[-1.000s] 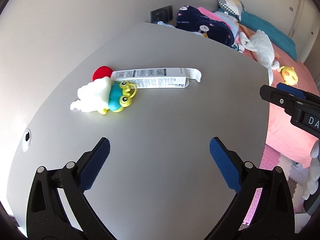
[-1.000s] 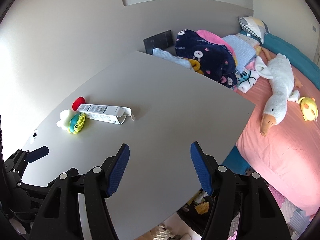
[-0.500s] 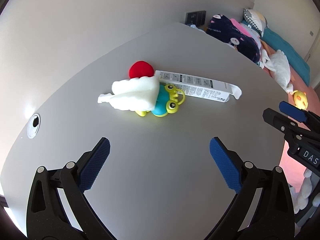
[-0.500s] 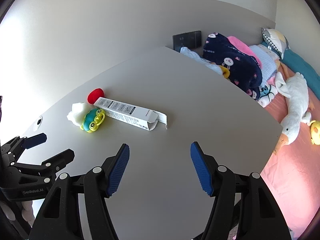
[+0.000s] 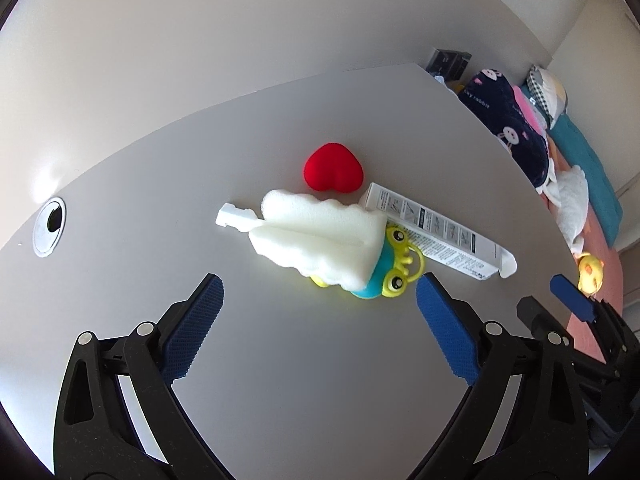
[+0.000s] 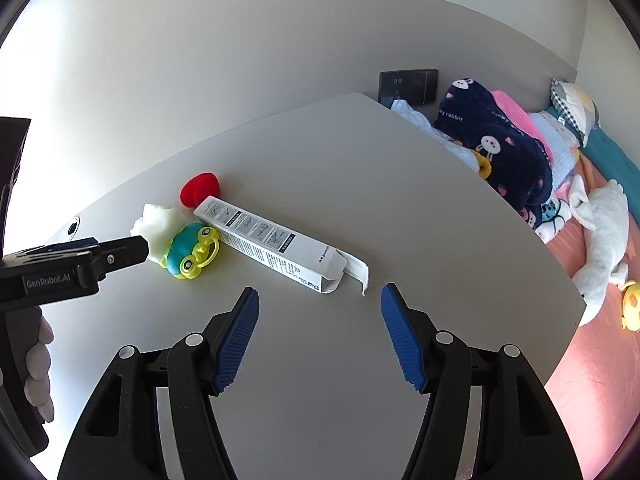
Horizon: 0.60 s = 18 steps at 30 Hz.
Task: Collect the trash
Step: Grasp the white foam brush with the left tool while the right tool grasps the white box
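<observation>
Both grippers have advanced toward the cluster of items. In the left wrist view, the white foam piece [image 5: 320, 240] and frog toy [image 5: 384, 276] have shifted from upper left to frame centre — just above the left gripper [image 5: 320, 320]. In the right wrist view, the carton [image 6: 272, 244] now sits just above the right gripper [image 6: 320, 332] — previously at left.

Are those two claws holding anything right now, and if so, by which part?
Nothing is held. The left claw and the right claw both stand open above the table, short of the foam piece and the open carton.
</observation>
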Motion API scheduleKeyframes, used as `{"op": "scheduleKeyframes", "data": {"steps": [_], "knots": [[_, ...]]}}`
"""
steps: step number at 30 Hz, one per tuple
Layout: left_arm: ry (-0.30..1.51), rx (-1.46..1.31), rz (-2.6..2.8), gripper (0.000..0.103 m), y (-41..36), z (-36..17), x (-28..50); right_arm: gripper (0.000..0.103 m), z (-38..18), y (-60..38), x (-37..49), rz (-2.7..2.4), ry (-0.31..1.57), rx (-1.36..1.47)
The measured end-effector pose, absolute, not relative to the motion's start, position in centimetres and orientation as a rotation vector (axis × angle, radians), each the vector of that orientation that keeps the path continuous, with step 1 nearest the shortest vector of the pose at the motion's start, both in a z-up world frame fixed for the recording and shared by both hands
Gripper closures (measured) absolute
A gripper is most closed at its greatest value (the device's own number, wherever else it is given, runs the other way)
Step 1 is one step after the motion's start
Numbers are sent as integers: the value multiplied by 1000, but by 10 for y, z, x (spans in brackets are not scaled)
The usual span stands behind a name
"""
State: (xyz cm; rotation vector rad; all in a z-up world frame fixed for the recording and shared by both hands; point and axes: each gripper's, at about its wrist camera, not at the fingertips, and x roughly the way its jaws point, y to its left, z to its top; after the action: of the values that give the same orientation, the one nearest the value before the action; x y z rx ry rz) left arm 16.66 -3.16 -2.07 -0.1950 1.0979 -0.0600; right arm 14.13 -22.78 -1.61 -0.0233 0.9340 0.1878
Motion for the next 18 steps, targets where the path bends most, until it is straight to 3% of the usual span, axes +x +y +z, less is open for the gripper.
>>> {"op": "scheduleKeyframes", "data": {"steps": [9, 18], "knots": [[1159, -408, -16, 10, -14, -36, 204, 39, -20, -214, 164, 226, 948, -76], [1259, -547, 13, 20, -5, -57, 222, 39, -26, -194, 181, 305, 957, -168]]}}
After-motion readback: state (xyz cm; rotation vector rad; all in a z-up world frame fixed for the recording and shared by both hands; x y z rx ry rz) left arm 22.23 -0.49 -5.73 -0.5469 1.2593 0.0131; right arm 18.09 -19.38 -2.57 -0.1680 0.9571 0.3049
